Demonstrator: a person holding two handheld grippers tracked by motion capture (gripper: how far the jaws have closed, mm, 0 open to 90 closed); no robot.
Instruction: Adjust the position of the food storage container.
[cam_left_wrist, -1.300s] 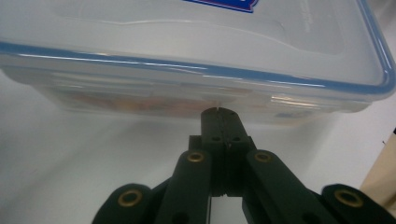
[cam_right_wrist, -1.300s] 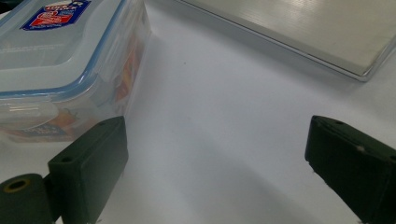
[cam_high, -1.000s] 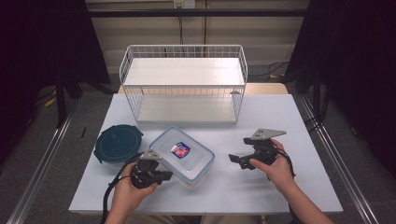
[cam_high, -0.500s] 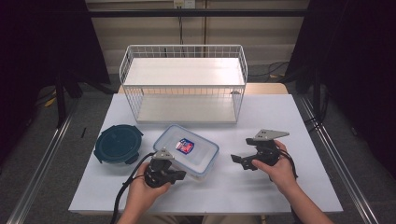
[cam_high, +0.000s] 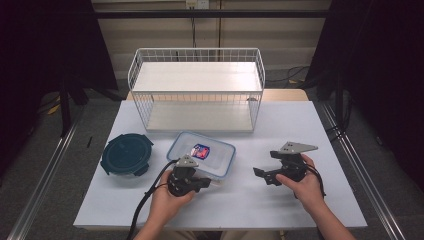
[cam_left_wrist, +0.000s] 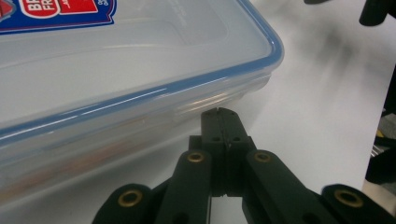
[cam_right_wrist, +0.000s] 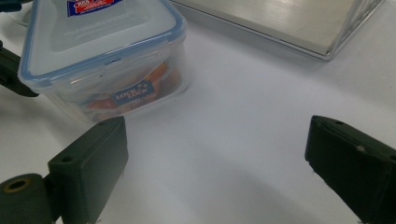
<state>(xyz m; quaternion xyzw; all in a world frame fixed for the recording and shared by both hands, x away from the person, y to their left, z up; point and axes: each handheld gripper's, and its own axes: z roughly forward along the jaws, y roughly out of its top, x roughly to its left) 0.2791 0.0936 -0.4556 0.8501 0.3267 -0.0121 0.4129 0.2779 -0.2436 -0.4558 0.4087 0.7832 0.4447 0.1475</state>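
A clear rectangular box with a blue-rimmed lid (cam_high: 202, 152) sits near the middle of the white table (cam_high: 280, 125). My left gripper (cam_high: 207, 184) lies just in front of the box's near side. In the left gripper view its jaws (cam_left_wrist: 224, 114) are pressed together with nothing between them, tips close beside the box wall (cam_left_wrist: 116, 70). My right gripper (cam_high: 260, 176) rests to the right of the box and points left toward it. Its jaws (cam_right_wrist: 217, 140) stand wide apart over bare table, with the box (cam_right_wrist: 102, 42) some way ahead.
A round dark teal container (cam_high: 127, 154) sits left of the box. A white wire rack (cam_high: 197, 85) with a pale shelf board (cam_right_wrist: 280, 18) stands across the back of the table. Black cables trail off the front edge.
My left hand has slid to the right along the front of the clear box, jaws staying shut. The right hand and the box have kept still.
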